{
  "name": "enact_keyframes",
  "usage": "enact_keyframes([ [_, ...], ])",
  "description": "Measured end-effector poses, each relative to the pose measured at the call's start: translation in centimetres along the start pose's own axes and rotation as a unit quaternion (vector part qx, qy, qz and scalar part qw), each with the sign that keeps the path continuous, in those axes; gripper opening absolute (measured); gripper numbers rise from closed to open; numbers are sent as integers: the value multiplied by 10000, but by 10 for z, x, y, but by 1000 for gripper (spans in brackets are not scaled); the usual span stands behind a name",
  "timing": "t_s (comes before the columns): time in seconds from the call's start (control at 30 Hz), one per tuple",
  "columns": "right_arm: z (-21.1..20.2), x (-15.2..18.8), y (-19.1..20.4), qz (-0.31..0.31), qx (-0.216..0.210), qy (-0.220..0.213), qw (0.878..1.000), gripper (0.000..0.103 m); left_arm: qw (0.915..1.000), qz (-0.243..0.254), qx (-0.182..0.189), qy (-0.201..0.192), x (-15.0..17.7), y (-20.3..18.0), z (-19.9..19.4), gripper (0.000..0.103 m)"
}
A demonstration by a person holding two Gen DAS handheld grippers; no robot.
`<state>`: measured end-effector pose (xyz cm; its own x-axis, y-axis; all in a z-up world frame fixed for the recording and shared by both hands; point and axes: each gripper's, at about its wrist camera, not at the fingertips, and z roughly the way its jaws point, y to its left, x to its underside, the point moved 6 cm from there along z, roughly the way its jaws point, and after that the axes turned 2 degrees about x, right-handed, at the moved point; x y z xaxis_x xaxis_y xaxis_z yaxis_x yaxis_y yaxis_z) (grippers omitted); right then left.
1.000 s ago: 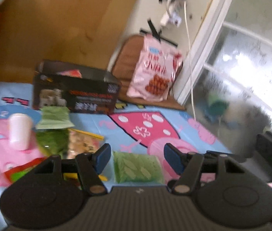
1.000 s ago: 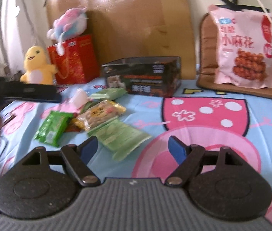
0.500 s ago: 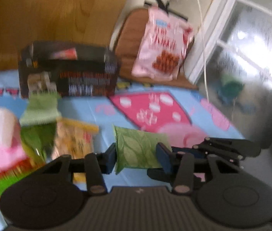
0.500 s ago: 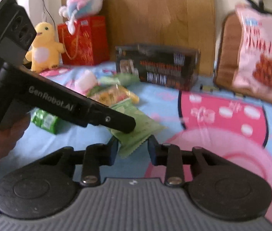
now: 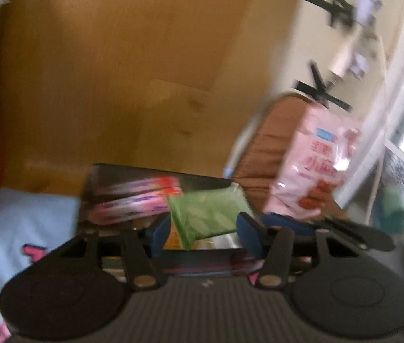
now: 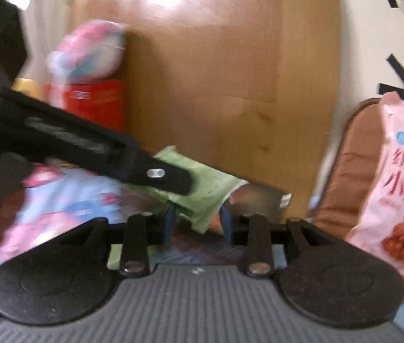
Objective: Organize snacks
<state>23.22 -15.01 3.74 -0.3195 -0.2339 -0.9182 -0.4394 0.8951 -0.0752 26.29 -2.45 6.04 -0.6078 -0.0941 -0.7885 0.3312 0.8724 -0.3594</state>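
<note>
The open black box (image 5: 156, 183) lies straight ahead, and a pink packet (image 5: 133, 203) already takes its left part. Behind it the brown board (image 5: 110, 80) closes the way forward. To the right, the big pink bag (image 6: 402, 183) leaning on a brown cushion (image 6: 345, 171) blocks that side. In the right wrist view the left gripper (image 6: 170, 180) crosses from the left over the green packet (image 6: 210, 188), so little room stays there.

green packet (image 5: 207, 214) lifted off mat | now over black box (image 5: 110, 177) (blurred)
</note>
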Motion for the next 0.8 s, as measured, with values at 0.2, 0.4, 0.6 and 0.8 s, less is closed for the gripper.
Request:
enact_keyframes([
  [0.2, -33, 38, -25, 1193, -841, 115, 9892, 38, 9988, -462, 78, -103, 43, 51, -59, 51],
  [0.4, -23, 61, 11, 1177, -1510, 783, 9784, 38, 9967, -601, -58, 536, 65, 68, -34, 50],
  [0.6, 11, 50, 61, 629, -1883, 1065, 9743, 41, 9895, -151, -289, 1407, 68, 55, 23, 43],
  [0.8, -2, 63, 62, 910, -1540, 1228, 9762, 41, 9909, 371, 324, 1250, 81, -12, 11, 42],
])
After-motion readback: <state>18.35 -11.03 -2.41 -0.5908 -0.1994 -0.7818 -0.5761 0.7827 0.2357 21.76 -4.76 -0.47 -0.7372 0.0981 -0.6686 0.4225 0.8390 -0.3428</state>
